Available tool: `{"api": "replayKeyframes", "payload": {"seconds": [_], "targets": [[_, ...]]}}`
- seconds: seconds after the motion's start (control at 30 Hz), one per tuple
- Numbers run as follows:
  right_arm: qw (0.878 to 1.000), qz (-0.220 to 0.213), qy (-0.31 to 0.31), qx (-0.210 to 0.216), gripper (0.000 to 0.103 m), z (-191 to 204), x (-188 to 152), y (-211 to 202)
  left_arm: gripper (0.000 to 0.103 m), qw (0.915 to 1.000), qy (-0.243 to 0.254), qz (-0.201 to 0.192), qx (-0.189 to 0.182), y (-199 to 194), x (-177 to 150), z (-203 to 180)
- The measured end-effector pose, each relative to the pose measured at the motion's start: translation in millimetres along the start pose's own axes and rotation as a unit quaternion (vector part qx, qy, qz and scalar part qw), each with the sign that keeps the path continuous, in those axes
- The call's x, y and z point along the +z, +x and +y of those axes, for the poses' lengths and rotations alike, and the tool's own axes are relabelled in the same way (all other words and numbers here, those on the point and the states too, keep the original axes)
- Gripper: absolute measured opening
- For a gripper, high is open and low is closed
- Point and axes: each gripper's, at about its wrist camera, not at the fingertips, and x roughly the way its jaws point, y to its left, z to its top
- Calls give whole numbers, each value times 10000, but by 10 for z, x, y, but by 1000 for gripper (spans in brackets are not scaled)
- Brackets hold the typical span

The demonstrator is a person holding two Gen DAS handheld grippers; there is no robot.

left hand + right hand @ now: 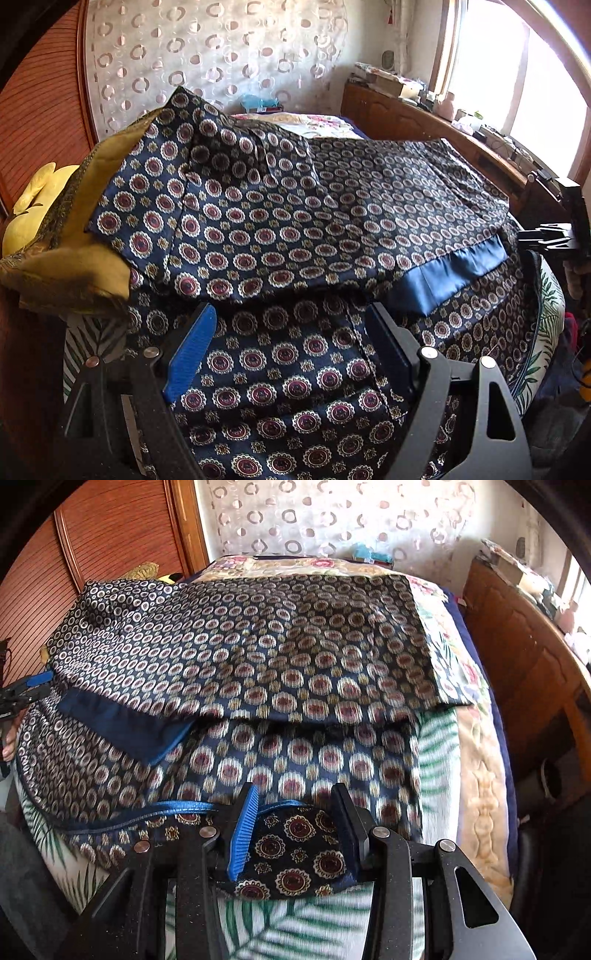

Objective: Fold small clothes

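Note:
A navy garment (295,221) with red and white medallion print lies on the bed, its far half folded over the near half, with a plain blue inner hem (447,273) showing. It also fills the right wrist view (258,657). My left gripper (291,332) is open, its fingers wide apart over the near layer of the cloth. My right gripper (295,819) is open above the garment's near edge, with a fold of the cloth (295,849) lying between its fingers. The right gripper also shows at the far right of the left wrist view (554,236).
The bed has a palm-leaf sheet (295,930) and a floral quilt (476,775). An olive-yellow cushion (74,266) and a yellow plush (33,206) lie at the left. A wooden headboard shelf (424,122) with clutter runs along the right, and a wooden wardrobe (110,535) stands at the left.

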Motion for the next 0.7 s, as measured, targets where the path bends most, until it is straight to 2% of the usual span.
{"api": "replayKeyframes", "payload": {"seconds": [0.37,0.57,0.7], "targets": [[9989,193,342,-247,43,-158,-621,-614,83,10000,22,68,37,-31,-82,-58],[9982,-225,395,-379,43,-110,-636,-962,83,10000,-54,40,50,-107,-140,-57],[9976,-541,299,-316,43,35,-512,-984,83,9999,-13,151,41,-82,-200,-106]]}}
